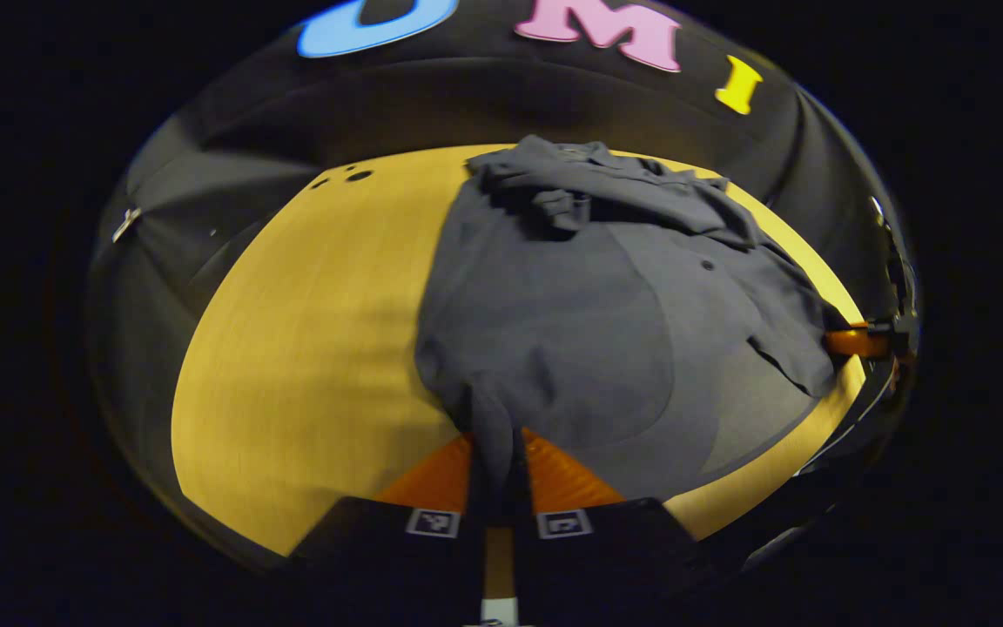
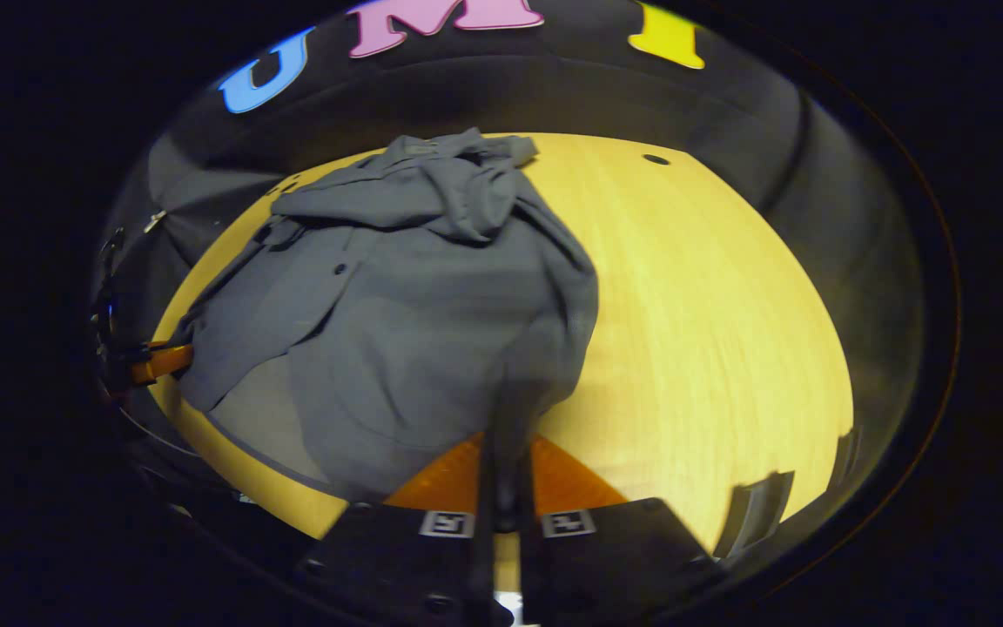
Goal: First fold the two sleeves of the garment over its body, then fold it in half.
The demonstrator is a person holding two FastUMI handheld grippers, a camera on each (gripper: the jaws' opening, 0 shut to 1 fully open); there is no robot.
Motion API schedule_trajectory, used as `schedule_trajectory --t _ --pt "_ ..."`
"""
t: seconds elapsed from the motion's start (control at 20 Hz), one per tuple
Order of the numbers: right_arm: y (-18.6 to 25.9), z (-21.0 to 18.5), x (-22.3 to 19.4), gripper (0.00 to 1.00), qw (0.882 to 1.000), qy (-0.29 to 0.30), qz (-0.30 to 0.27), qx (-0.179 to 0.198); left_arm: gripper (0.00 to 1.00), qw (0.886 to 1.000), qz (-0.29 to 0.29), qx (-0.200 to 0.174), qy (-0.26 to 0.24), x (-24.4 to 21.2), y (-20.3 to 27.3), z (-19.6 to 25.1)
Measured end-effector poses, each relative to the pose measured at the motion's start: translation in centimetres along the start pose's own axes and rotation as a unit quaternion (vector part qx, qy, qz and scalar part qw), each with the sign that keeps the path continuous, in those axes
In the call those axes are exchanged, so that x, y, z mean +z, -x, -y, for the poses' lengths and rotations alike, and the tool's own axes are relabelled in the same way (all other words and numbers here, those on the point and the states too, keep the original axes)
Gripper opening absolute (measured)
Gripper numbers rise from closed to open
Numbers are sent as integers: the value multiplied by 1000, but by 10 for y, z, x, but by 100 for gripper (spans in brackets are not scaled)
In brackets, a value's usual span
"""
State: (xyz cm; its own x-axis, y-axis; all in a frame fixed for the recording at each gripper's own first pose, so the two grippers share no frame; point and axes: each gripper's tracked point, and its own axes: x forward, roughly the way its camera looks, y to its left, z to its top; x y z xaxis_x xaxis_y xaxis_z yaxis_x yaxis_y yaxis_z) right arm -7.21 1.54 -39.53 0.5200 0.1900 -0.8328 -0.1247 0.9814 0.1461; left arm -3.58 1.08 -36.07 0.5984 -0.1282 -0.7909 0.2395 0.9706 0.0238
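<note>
A dark grey shirt (image 1: 589, 322) lies on the yellow wooden table (image 1: 310, 348), its sleeves bunched over the collar end at the far side. My left gripper (image 1: 498, 444) is shut on the shirt's near hem corner, cloth pinched between its fingers. The other gripper (image 1: 858, 340) holds the hem at the right edge of the left gripper view. In the right gripper view the same shirt (image 2: 414, 331) spreads to the left, and my right gripper (image 2: 506, 444) is shut on its near hem corner. The left gripper (image 2: 158, 361) shows far left, at the hem.
The round table (image 2: 710, 331) has bare wood to the right of the shirt in the right gripper view and to the left of it in the left gripper view. Small dark holes (image 1: 353, 176) mark the far table edge. Black cloth walls surround the table.
</note>
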Motion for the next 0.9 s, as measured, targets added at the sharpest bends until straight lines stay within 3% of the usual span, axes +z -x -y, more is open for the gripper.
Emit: schedule_trajectory --t 0.05,0.1,0.15,0.2,0.5,0.7,0.9 --pt "4 0 -1 9 1000 18 -8 1 9 1000 -7 -1 -1 0 -2 -6" --pt "6 -2 -3 6 1000 24 -17 8 7 1000 -17 -9 12 1 -2 -8" --pt "10 -3 -6 12 1000 20 -18 12 6 999 -27 -16 34 -2 4 -7" --pt "11 -2 -9 5 1000 16 -19 13 6 998 -37 -22 49 -5 9 -7" --pt "56 -8 -45 6 998 -4 -37 43 6 992 -84 -56 81 -35 39 -6" --pt "87 -14 -47 5 997 -24 -31 60 6 984 -104 -81 116 -9 33 0" --pt "100 -13 -4 5 996 -49 21 70 5 983 -54 -92 148 37 57 -8"
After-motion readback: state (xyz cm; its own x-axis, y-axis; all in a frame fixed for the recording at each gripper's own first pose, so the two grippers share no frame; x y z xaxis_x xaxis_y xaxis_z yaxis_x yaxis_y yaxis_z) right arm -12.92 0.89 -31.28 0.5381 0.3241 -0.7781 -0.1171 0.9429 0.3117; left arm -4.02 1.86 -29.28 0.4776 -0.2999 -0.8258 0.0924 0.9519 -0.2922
